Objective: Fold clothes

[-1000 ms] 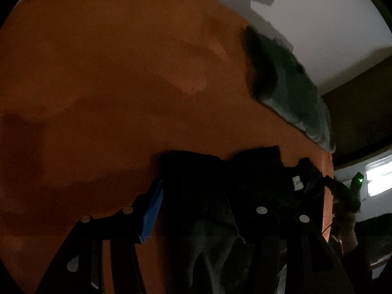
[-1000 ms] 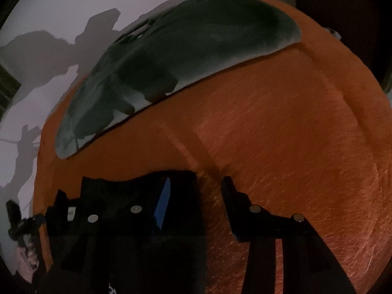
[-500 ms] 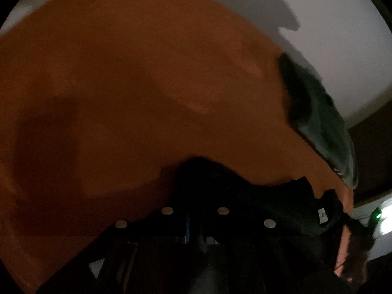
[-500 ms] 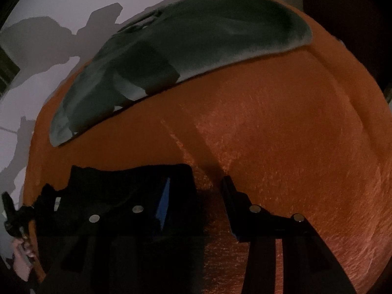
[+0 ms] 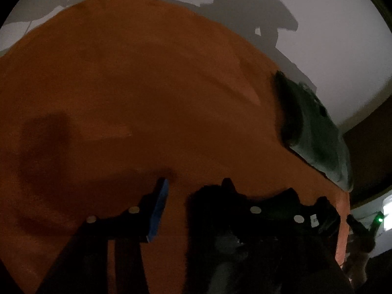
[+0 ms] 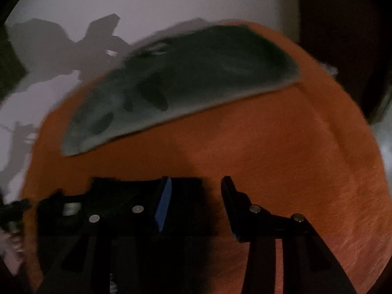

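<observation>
A black garment (image 5: 210, 220) lies on the orange blanket (image 5: 122, 85) at the bottom right of the left wrist view. My left gripper (image 5: 193, 191) is open; its blue pad (image 5: 159, 210) is over bare blanket and its right finger is over the garment's left edge. In the right wrist view the same black garment (image 6: 117, 193) lies flat at the lower left. My right gripper (image 6: 196, 188) is open too, and the garment's right part sits between and under its fingers. I cannot tell whether either gripper touches the cloth.
A folded dark teal cloth (image 5: 313, 134) (image 6: 196, 78) lies at the far edge of the orange blanket (image 6: 294, 147), by a pale wall. A person's hand (image 5: 357, 257) holds the other gripper at the right edge. Bare blanket spreads to the left.
My left gripper opened wide after standing nearly shut over the black garment half a second ago. The right gripper stayed open and its view shifted a little, now blurred.
</observation>
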Motion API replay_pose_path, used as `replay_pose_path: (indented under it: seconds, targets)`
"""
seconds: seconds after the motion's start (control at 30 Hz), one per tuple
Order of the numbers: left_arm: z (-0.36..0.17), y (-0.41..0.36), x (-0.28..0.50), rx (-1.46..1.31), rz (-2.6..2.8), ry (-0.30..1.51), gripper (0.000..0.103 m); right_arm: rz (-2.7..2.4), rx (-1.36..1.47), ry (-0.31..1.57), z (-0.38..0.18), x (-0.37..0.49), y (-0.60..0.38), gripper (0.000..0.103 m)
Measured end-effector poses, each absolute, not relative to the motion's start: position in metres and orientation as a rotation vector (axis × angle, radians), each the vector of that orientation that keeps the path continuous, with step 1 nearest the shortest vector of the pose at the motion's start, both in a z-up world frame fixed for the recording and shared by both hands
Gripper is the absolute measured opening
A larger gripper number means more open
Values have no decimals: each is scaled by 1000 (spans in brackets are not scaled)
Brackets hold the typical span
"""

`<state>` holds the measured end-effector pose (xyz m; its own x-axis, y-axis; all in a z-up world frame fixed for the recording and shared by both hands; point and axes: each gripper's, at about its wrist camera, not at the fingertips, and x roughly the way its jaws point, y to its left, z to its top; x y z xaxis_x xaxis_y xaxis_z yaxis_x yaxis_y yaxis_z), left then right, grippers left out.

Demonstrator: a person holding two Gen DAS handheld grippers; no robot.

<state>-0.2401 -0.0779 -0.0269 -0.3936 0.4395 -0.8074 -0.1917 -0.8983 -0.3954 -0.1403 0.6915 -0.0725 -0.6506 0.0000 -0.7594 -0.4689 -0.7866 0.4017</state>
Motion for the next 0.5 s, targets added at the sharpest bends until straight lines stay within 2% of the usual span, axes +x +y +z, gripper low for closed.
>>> replay_pose_path:
  seconds: [0.1,0.2,0.27,0.4,0.5]
  targets:
    - [-38,-90,-246,-1489,2303,-384,48,2584,-1150,899,-54,-149,651,42]
    - [-42,-85,-252,-1482,2237,-484,48,2714,-1397,1032,-61,-186,566,42]
    - [-43,-70,-254,-1489,2212,-470,48,2724,-1575,1089,-76,-209,513,42]
    - [-42,-32,-253,-1501,2199,-298,48,2637,-1767,1093,-120,-242,448,42]
    - [-44,-7,-249,-1497,2224,-168,49,2579,-1763,1153,-141,-256,429,42]
